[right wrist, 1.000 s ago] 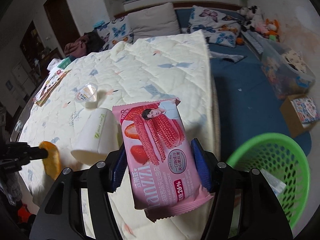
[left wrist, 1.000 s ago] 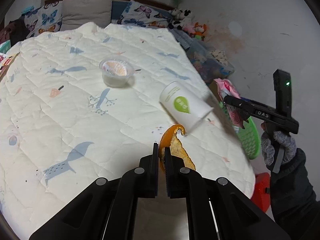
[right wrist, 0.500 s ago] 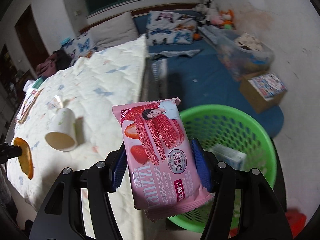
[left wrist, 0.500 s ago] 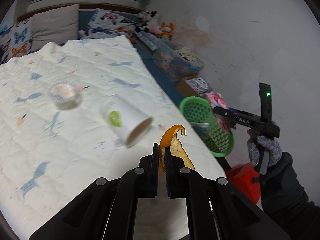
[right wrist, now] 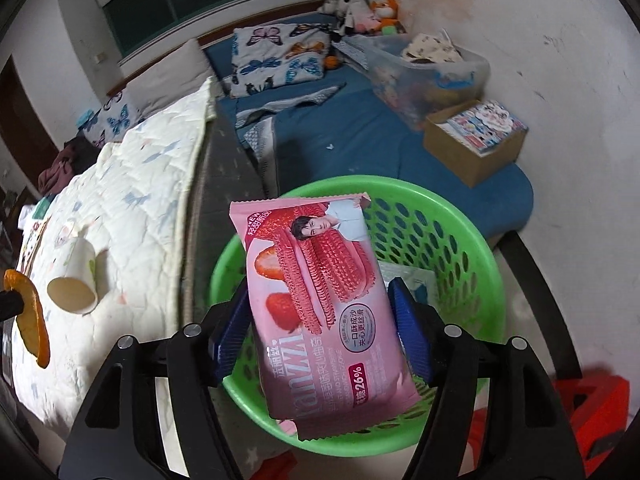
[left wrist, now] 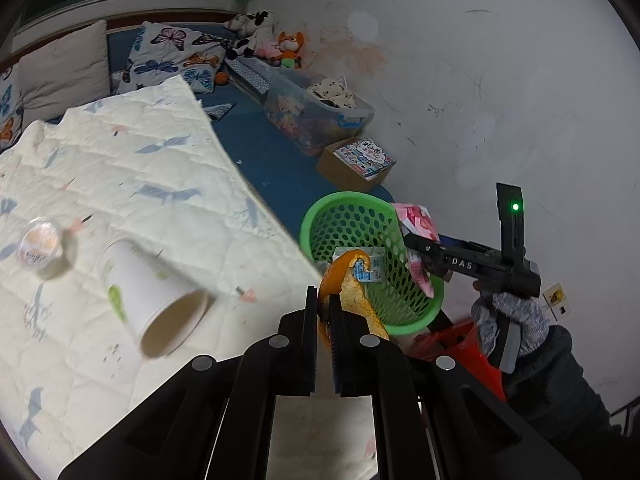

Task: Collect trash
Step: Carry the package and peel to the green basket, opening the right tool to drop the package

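My right gripper [right wrist: 316, 300] is shut on a pink snack wrapper [right wrist: 320, 292] and holds it above the green basket [right wrist: 460, 208]. The left wrist view also shows the wrapper [left wrist: 416, 224] at the basket's [left wrist: 340, 208] right rim. My left gripper [left wrist: 324, 304] is shut on an orange peel [left wrist: 356, 296], held over the quilt's edge near the basket. The peel also shows in the right wrist view [right wrist: 32, 308]. A white paper cup [left wrist: 152, 296] lies on its side on the quilt, with a small clear plastic cup [left wrist: 40, 242] further left. A carton [left wrist: 368, 264] lies inside the basket.
The white quilt [left wrist: 120, 176] covers the bed at left. A blue mat [right wrist: 360, 136], a clear storage bin [left wrist: 316, 116] and a cardboard box [left wrist: 356, 164] lie beyond the basket. A red stool [right wrist: 592, 412] stands beside the basket. The white wall [left wrist: 500, 100] is at right.
Both grippers have moved right, off the bed toward the basket. The wrapper now hangs over the basket and the peel has come close to its rim.
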A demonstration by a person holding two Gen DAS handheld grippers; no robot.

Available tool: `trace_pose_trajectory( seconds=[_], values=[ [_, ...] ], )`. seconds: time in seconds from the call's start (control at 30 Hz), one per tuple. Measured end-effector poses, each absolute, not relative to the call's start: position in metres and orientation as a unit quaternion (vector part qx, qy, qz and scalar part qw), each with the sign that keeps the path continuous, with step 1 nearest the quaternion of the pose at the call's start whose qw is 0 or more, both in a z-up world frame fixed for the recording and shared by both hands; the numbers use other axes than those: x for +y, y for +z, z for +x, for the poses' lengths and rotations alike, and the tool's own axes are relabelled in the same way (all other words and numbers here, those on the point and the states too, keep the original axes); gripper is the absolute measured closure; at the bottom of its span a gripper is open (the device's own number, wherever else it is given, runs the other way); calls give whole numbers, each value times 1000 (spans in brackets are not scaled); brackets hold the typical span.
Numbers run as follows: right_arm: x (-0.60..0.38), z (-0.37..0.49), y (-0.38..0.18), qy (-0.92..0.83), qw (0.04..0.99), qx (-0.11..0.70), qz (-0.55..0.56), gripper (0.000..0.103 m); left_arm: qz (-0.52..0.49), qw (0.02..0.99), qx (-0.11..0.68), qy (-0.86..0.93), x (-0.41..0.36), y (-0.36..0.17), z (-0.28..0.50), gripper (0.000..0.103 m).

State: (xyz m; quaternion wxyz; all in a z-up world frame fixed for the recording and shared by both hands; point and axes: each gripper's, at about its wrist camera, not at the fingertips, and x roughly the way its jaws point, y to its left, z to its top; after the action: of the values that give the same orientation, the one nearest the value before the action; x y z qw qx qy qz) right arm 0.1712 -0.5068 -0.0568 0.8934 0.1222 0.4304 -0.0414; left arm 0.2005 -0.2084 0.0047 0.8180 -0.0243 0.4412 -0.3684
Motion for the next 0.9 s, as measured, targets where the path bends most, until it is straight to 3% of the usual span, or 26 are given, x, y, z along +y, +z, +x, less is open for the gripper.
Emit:
trace_pose_trajectory(
  seconds=[0.2, 0.9],
  values=[
    [-517, 164, -59, -38, 895, 424, 137, 24, -9, 812, 444, -379, -241, 5, 205, 97],
    [-542, 122, -43, -52, 905, 396, 145, 23, 38, 792, 468, -390, -339, -28, 223, 97]
  ],
)
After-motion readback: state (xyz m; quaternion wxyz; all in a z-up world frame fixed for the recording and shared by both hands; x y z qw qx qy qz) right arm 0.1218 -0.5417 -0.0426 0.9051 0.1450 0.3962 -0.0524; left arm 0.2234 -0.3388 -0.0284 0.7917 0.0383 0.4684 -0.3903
